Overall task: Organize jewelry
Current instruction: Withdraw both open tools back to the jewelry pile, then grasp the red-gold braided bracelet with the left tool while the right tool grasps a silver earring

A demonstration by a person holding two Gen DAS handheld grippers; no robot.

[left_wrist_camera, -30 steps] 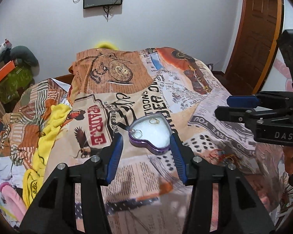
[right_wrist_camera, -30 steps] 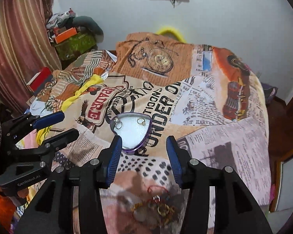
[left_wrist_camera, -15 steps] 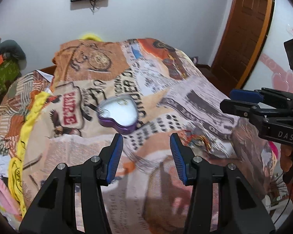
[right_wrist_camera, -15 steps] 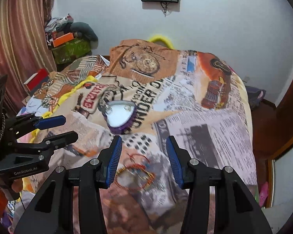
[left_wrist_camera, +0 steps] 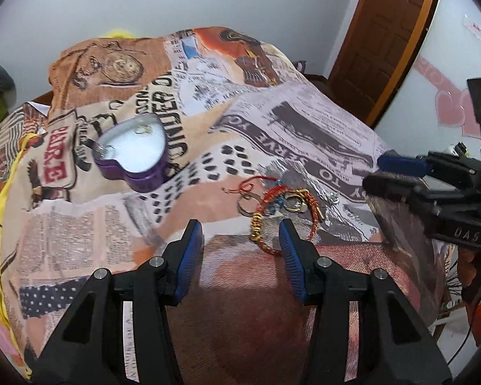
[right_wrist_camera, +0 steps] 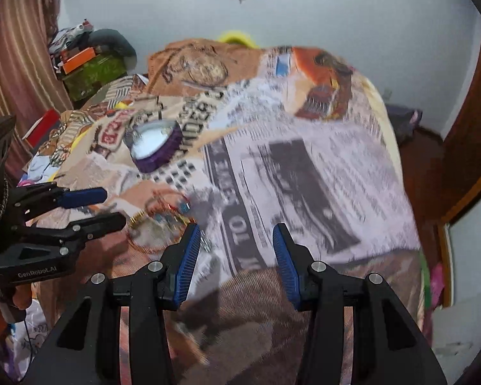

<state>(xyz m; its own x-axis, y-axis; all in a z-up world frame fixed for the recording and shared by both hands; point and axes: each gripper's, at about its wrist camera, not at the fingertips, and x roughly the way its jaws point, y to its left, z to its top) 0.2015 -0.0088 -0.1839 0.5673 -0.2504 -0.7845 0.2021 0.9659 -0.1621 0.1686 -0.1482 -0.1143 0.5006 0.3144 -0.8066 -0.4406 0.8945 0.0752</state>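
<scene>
Left wrist view: jewelry pile (left_wrist_camera: 282,205) is seen on the bed, near the heart box (left_wrist_camera: 134,154). Left gripper (left_wrist_camera: 240,250) and right gripper (right_wrist_camera: 232,253) jaws are spread, empty. One piece should be singled out, pinched low, tangles avoided.
</scene>
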